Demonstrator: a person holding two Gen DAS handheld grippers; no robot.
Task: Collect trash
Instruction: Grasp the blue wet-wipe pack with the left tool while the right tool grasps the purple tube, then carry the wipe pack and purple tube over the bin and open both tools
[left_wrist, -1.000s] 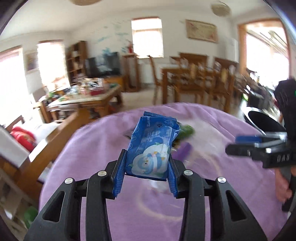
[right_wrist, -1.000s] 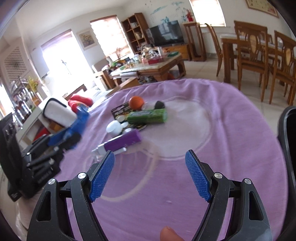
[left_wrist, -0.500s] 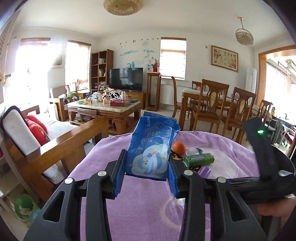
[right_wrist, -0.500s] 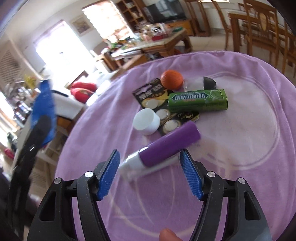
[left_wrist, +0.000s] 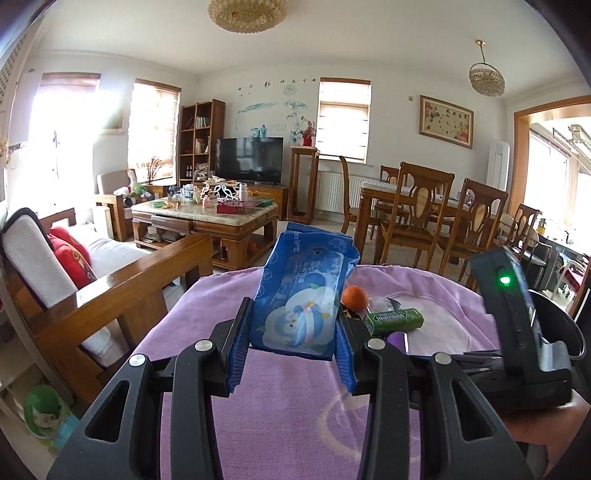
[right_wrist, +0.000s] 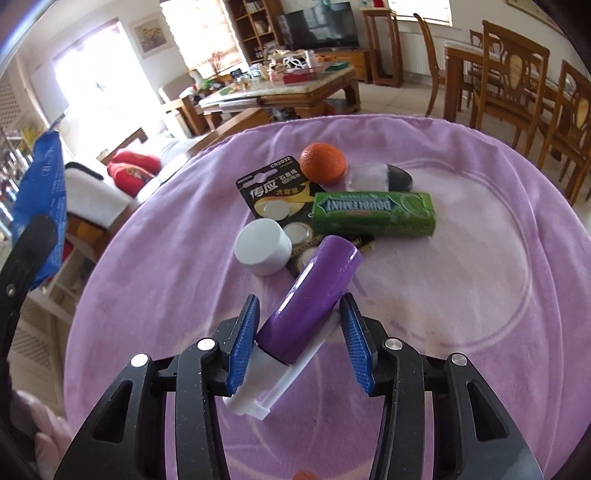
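Note:
My left gripper (left_wrist: 291, 354) is shut on a blue tissue packet (left_wrist: 299, 299) and holds it above the purple tablecloth (left_wrist: 288, 413). The packet also shows at the left edge of the right wrist view (right_wrist: 38, 199). My right gripper (right_wrist: 299, 343) has its pads on either side of a purple tube with a white end (right_wrist: 310, 299) that lies on the cloth; the right pad looks slightly apart from it. Beyond the tube lie a white cap (right_wrist: 263, 246), a battery card (right_wrist: 275, 192), a green gum pack (right_wrist: 373, 214) and an orange ball (right_wrist: 323, 162).
A clear and dark small object (right_wrist: 380, 177) lies behind the gum pack. A black bin rim (left_wrist: 565, 325) shows at the table's right side. A wooden sofa (left_wrist: 92, 291), a coffee table (left_wrist: 207, 218) and dining chairs (left_wrist: 421, 210) stand beyond the table.
My right gripper moved forward and down over the purple tube and narrowed around it. My left gripper lifted and levelled with the blue packet still held.

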